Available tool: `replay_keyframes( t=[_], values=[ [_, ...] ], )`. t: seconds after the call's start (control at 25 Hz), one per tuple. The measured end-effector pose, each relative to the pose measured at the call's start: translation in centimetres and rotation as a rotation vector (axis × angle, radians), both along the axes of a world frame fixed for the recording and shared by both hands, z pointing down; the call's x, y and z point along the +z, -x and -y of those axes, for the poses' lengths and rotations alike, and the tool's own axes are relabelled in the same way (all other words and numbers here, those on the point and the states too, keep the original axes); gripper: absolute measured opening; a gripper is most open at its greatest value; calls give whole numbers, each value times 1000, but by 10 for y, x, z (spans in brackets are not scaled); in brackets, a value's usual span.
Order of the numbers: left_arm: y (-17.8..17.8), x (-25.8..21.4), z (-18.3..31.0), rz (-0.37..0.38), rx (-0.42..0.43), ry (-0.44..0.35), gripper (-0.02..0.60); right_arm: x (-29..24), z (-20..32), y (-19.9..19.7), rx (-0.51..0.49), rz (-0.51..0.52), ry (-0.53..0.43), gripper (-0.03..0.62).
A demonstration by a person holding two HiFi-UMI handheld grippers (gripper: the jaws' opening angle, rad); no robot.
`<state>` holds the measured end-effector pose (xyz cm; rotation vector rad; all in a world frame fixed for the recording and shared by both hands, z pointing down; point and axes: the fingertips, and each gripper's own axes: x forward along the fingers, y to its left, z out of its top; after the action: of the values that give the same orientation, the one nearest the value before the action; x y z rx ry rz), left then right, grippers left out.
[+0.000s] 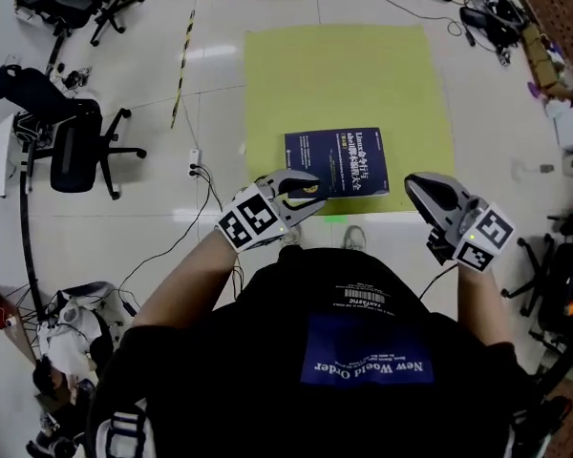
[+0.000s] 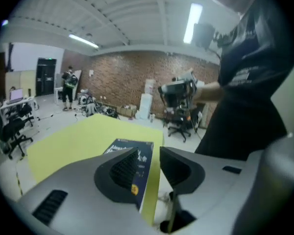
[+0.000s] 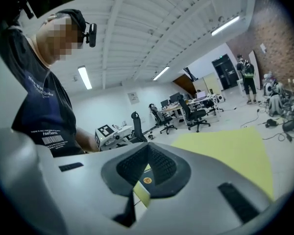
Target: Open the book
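A closed dark blue book (image 1: pixel 336 160) with white print lies on the near edge of a yellow mat (image 1: pixel 334 74) on the floor. My left gripper (image 1: pixel 308 192) hovers at the book's near left corner. In the left gripper view its jaws (image 2: pixel 149 153) stand apart, and the book (image 2: pixel 130 147) shows between them without touching the pads. My right gripper (image 1: pixel 413 183) hangs just right of the book, off its edge. In the right gripper view its fingertips (image 3: pixel 147 145) meet with nothing gripped, and a bit of the book (image 3: pixel 146 180) shows through the gap behind them.
Black office chairs (image 1: pixel 76 141) stand at the left, and a power strip with cables (image 1: pixel 195 165) lies beside the mat. Black-and-yellow tape (image 1: pixel 183 55) runs along the floor. More chairs and clutter (image 1: pixel 554 256) crowd the right side. A person (image 2: pixel 68 84) stands far off.
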<state>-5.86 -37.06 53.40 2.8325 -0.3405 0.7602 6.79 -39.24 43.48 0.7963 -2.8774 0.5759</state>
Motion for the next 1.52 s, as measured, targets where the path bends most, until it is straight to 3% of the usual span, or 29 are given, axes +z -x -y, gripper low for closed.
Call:
replay_keyframes(
  t=[0.16, 0.28, 0.4, 0.56, 1.08, 1.24, 1.36, 1.52],
  values=[
    [0, 65, -6, 324, 196, -59, 209, 14, 4, 11, 4, -2, 27, -12],
    [4, 107, -13, 513, 289, -128, 227, 26, 2, 17, -8, 5, 60, -12],
    [6, 136, -15, 625, 302, -170, 229, 36, 0, 19, -21, 5, 94, -12],
    [8, 164, -3, 720, 284, -224, 229, 46, 5, 16, -30, 4, 109, -12],
    [8, 178, 4, 791, 179, -276, 227, 58, 1, 6, -29, 9, 148, -12],
    [8, 175, 4, 778, 183, -193, 224, 59, -1, 6, -28, 11, 157, -12],
    [8, 170, 1, 755, 198, -110, 157, 61, -6, 9, -40, 12, 164, -12],
    [8, 166, -3, 742, 223, -99, 108, 59, -7, 11, -45, 16, 160, -12]
  ],
)
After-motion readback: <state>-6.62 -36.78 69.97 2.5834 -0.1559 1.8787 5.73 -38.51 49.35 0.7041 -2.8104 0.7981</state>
